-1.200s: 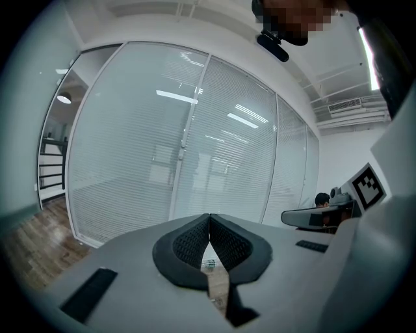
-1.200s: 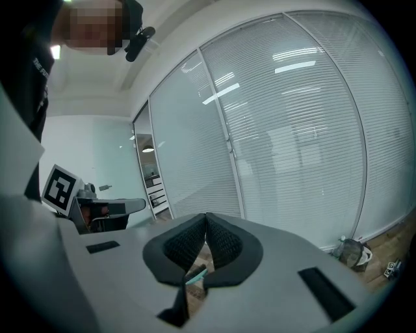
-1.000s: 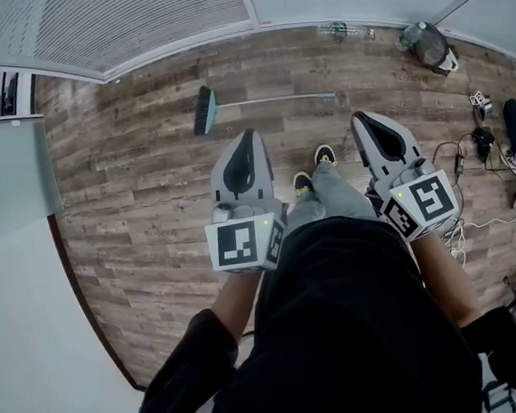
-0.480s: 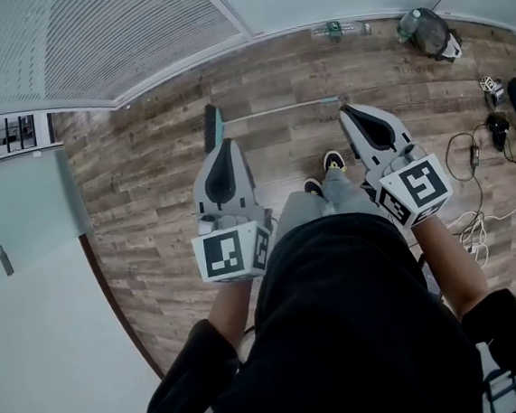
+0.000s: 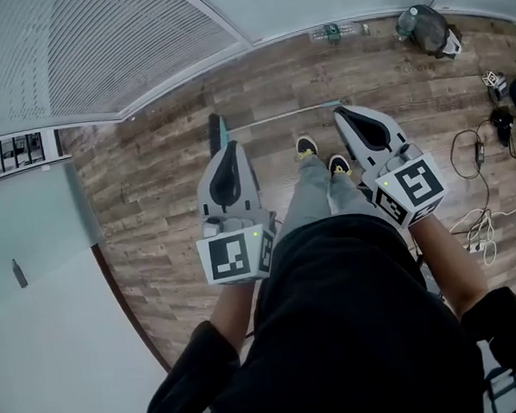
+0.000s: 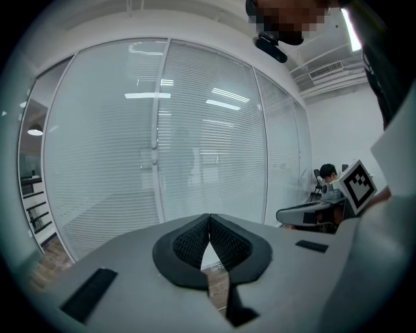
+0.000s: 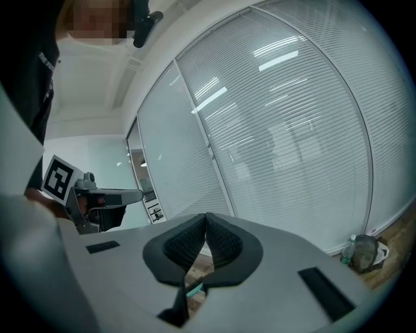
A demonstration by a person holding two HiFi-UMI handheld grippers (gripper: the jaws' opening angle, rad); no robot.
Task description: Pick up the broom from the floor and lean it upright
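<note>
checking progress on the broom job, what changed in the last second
The person walked closer to the broom: in the head view it now lies just past the tips of the left gripper and right gripper. Unchanged: the broom lies flat on the floor, both grippers shut and empty.

You're in an office: blind-covered glass partitions [image 5: 107, 52] fill the frame's upper left, wood-plank flooring [image 5: 169, 228] below, loose cables [image 5: 486, 241] at right
</note>
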